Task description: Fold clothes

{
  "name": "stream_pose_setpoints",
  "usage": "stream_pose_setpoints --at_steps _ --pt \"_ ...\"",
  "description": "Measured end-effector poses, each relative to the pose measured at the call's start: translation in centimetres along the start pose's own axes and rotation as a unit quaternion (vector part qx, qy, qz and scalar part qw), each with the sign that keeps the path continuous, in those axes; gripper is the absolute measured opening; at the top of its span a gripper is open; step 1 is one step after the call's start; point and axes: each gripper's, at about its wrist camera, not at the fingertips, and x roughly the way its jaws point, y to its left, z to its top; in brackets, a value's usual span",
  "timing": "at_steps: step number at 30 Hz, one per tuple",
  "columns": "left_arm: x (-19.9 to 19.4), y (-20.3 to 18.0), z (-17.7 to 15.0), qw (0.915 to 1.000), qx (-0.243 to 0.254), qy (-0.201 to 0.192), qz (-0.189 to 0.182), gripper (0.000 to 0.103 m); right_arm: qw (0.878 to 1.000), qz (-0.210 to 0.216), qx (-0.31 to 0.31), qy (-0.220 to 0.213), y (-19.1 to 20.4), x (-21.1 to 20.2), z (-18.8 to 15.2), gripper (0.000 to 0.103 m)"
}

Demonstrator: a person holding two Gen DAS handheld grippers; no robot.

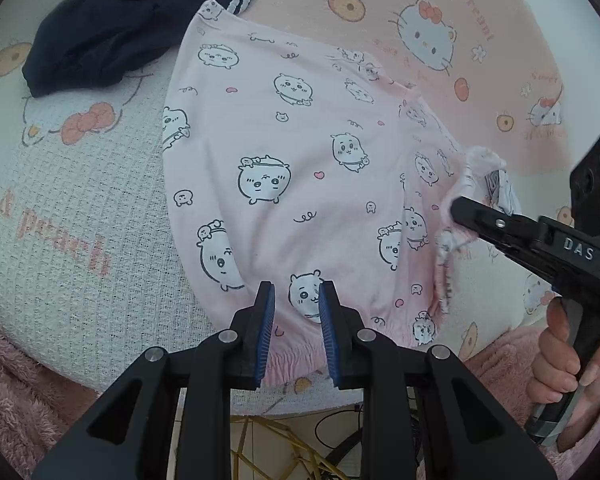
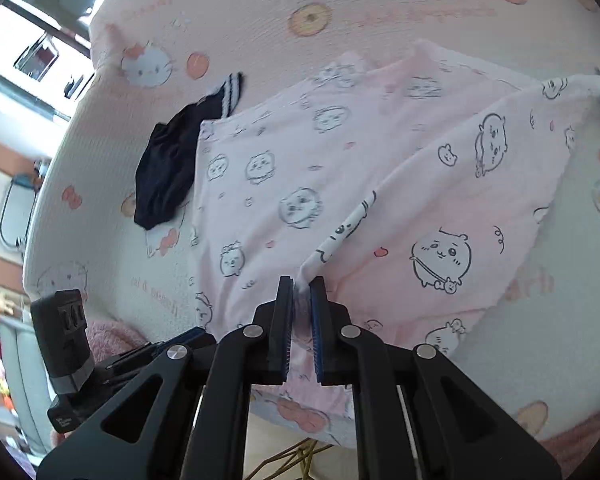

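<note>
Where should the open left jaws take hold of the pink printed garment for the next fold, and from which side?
Probably the gathered elastic hem of the pink printed garment, approached from the near edge. That edge lies flat just under the open left gripper, while the right gripper is shut on the ruffled sleeve end.

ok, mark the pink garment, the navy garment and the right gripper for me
pink garment (image 1: 300, 152): left wrist view, middle of the flat printed panel.
navy garment (image 1: 100, 36): left wrist view, centre of the crumpled heap.
right gripper (image 2: 300, 304): right wrist view, between fingertips pinching the pink edge.
</note>
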Motion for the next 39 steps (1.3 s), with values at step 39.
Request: stream_pose_setpoints --at_steps 39 --pt "8.8 -6.4 4.8 0.9808 0.06 0.136 -0.126 0.019 0.991 -0.13 -0.02 -0.002 -5.5 -1.0 -10.6 0.03"
